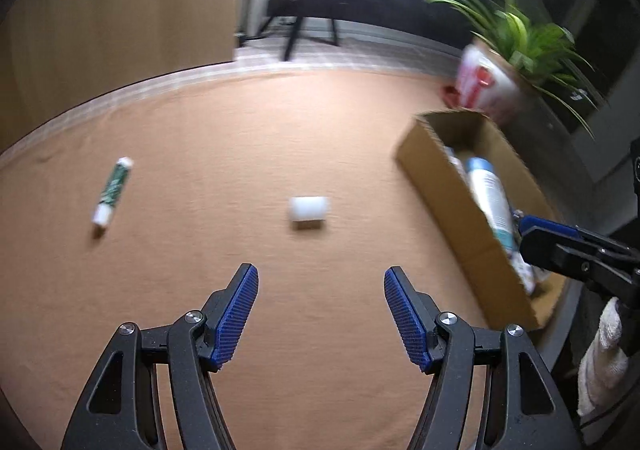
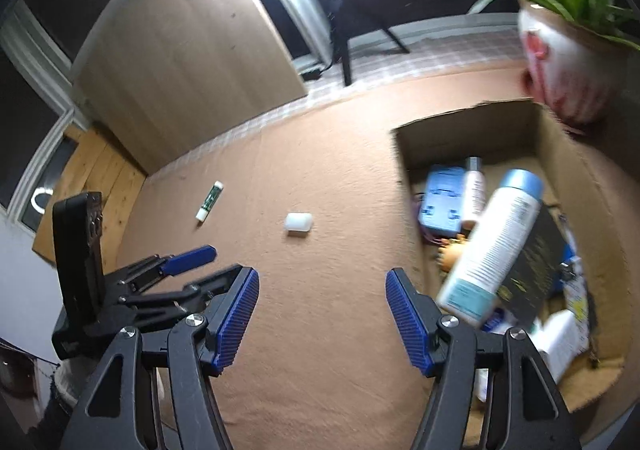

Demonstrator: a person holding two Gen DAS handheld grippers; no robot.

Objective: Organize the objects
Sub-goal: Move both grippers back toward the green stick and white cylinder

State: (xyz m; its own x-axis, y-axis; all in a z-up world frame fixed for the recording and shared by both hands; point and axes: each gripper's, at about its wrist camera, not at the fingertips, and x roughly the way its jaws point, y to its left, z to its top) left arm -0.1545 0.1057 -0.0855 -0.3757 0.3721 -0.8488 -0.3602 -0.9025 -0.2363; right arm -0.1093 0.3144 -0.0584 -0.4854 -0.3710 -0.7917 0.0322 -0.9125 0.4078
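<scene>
A small white cylinder (image 1: pixel 308 211) (image 2: pixel 298 222) lies on the tan tablecloth (image 1: pixel 240 154), ahead of both grippers. Farther left lies a green-and-white tube (image 1: pixel 113 191) (image 2: pixel 209 200). A cardboard box (image 1: pixel 448 186) (image 2: pixel 576 154) on the right holds a tall white bottle with a blue cap (image 2: pixel 492 242) (image 1: pixel 491 198), a blue case (image 2: pixel 442 198) and other items. My left gripper (image 1: pixel 321 278) is open with nothing between its fingers, short of the cylinder. My right gripper (image 2: pixel 322 279) is open and empty beside the box. The left gripper (image 2: pixel 188 256) also shows at the left of the right wrist view.
A potted green plant in a white and red pot (image 1: pixel 488 86) (image 2: pixel 560 66) stands behind the box. A wooden panel (image 1: pixel 120 18) rises beyond the table's far left edge. A tripod's legs (image 1: pixel 292 38) stand on the tiled floor past the table.
</scene>
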